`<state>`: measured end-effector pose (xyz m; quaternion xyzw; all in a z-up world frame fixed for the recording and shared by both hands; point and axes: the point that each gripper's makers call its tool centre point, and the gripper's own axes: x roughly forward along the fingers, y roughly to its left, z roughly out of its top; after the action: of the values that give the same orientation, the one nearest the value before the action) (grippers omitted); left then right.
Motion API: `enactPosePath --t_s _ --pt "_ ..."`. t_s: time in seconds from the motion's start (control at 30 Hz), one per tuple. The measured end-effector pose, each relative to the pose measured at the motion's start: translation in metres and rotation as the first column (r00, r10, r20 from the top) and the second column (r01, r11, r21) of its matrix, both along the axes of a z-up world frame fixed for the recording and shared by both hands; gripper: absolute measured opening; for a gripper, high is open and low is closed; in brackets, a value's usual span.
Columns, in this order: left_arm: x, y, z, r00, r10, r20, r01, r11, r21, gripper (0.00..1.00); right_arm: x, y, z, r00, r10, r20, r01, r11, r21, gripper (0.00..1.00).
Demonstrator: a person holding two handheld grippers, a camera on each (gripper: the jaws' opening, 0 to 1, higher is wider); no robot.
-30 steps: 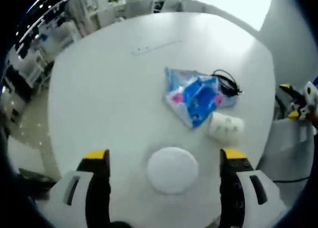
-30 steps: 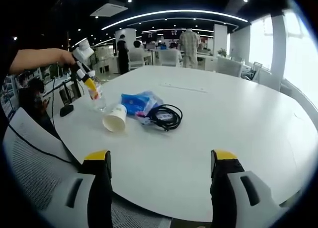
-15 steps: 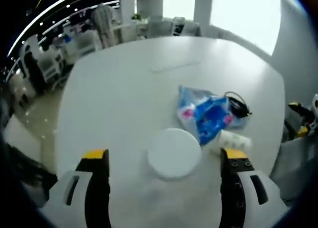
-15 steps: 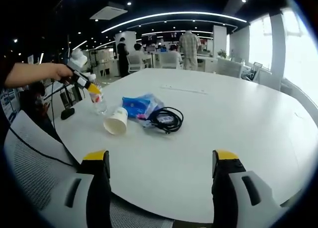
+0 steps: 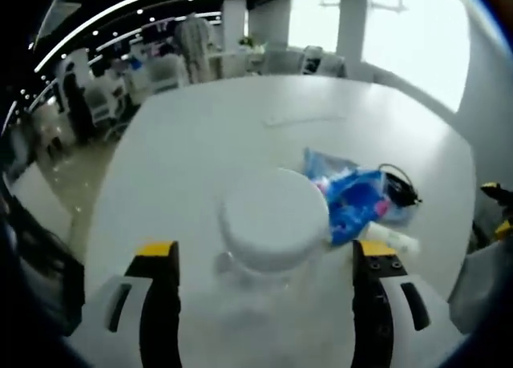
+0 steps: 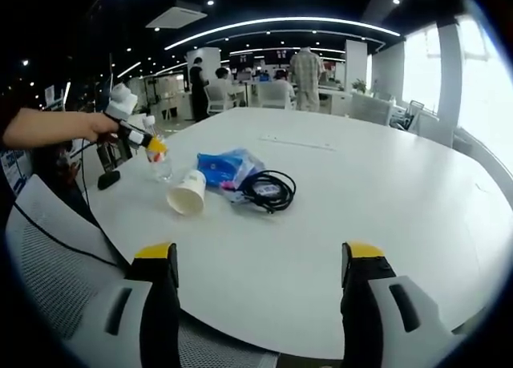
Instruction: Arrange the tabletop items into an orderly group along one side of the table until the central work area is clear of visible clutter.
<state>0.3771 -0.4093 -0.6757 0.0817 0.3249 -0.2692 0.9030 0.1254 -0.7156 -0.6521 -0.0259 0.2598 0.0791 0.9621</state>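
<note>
White paper cup (image 6: 187,193) lies on its side on the table (image 6: 385,200), mouth toward us, just beside the blue bag (image 6: 228,167) and black cable (image 6: 268,188). We hold our left gripper (image 5: 256,260) wide open around the bottle's white cap (image 5: 275,220). Our right gripper (image 6: 255,264) is open, holding nothing.

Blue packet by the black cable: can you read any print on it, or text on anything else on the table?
No text can be read.
Blue packet: pink and white printing, too blurred to read.
Paper cup: a faint mark, illegible.
Clear bottle: no readable label.
Black cable: none.
</note>
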Motion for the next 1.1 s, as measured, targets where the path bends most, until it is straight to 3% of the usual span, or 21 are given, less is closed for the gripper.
enactPosePath --t_s 0.13,0.23,0.3,0.37,0.43,0.67,0.7,1.1 --pt "-0.001 -0.003 0.001 0.999 0.042 0.026 -0.041 0.998 -0.050 0.81 0.000 0.000 -0.001 1.000 0.001 -0.004 -0.001 1.000 -0.004 0.83" --pt "-0.001 -0.002 -0.005 0.997 0.067 0.029 -0.065 0.997 -0.052 0.70 0.000 0.000 -0.001 1.000 0.002 -0.005 -0.002 1.000 -0.005 0.83" --pt "0.002 0.002 -0.005 0.995 0.074 0.070 -0.073 0.997 -0.029 0.62 0.000 0.000 -0.001 1.000 0.003 -0.007 -0.003 1.000 -0.007 0.82" --pt "0.003 0.001 -0.003 0.992 0.094 0.086 -0.089 0.994 -0.057 0.56 0.000 0.000 -0.001 1.000 0.002 -0.006 -0.002 1.000 -0.007 0.82" --pt "0.005 -0.003 -0.002 0.989 0.117 0.086 -0.108 0.988 -0.108 0.56 -0.001 0.000 -0.002 1.000 0.003 -0.008 -0.003 1.000 -0.008 0.82" --pt "0.009 0.003 -0.007 0.981 0.172 0.084 -0.162 0.980 -0.112 0.49 -0.001 -0.001 -0.003 1.000 0.003 -0.014 -0.003 1.000 -0.013 0.81" --pt "0.010 0.003 -0.006 0.979 0.187 0.076 -0.175 0.975 -0.139 0.49 -0.001 -0.001 -0.003 1.000 0.003 -0.016 -0.003 1.000 -0.015 0.81" --pt "0.007 0.002 -0.006 0.988 0.138 0.073 -0.130 0.986 -0.104 0.46 -0.002 -0.001 -0.006 1.000 0.006 -0.029 -0.007 1.000 -0.024 0.80"
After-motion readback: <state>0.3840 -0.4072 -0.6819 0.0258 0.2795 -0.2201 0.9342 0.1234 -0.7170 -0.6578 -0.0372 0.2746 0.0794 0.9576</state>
